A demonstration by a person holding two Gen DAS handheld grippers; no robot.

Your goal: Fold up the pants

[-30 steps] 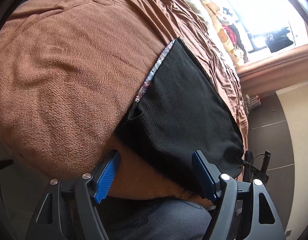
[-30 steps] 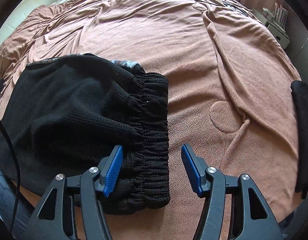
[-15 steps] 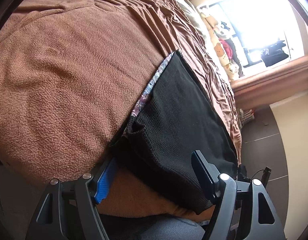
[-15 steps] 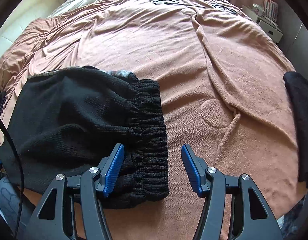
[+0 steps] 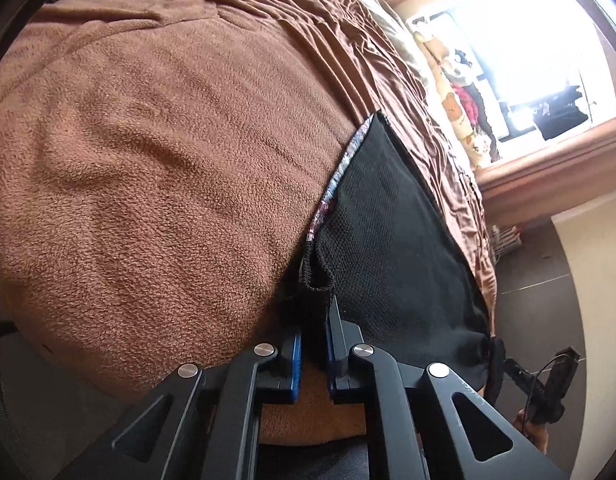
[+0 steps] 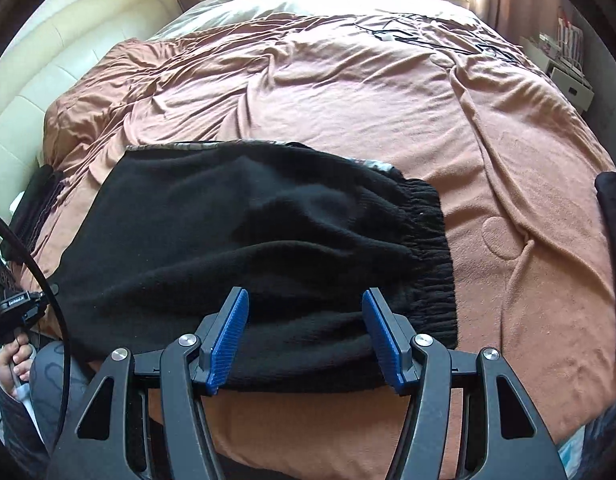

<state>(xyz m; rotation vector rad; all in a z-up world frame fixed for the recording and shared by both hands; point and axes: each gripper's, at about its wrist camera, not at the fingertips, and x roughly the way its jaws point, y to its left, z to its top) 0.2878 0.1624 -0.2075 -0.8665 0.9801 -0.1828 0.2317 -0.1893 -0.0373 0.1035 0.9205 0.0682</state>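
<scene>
Two grippers work over black pants point(image 6: 244, 240) that lie folded on a brown blanket point(image 6: 388, 92) covering the bed. The pants sit near the bed's front edge, toward its left side in the right wrist view, with the ribbed waistband point(image 6: 432, 248) at their right end and a strip of patterned lining point(image 5: 336, 184) showing along the far edge.

The left gripper point(image 5: 313, 350) has its blue-padded fingers point(image 5: 296, 360) drawn close together, pinching a bunched corner of the pants at the bed's edge; a small fold of black knit point(image 5: 316, 276) stands up just above the pads. From there the pants stretch away flat across the blanket toward a bright window point(image 5: 528, 52).

The right gripper point(image 6: 306, 336) hovers at the near edge of the pants with its fingers point(image 6: 228, 340) spread wide apart, one on each side of the black cloth's front fold; whether the pads touch the cloth cannot be told. Nothing is clamped between them.

At the left rim of the right wrist view a hand point(image 6: 12, 360) grips a black handle, with a cable point(image 6: 48, 304) looping up beside it. Another dark cloth point(image 6: 614, 248) lies at the bed's right edge, well apart from the pants. A cream headboard point(image 6: 68, 52) runs along the left.
</scene>
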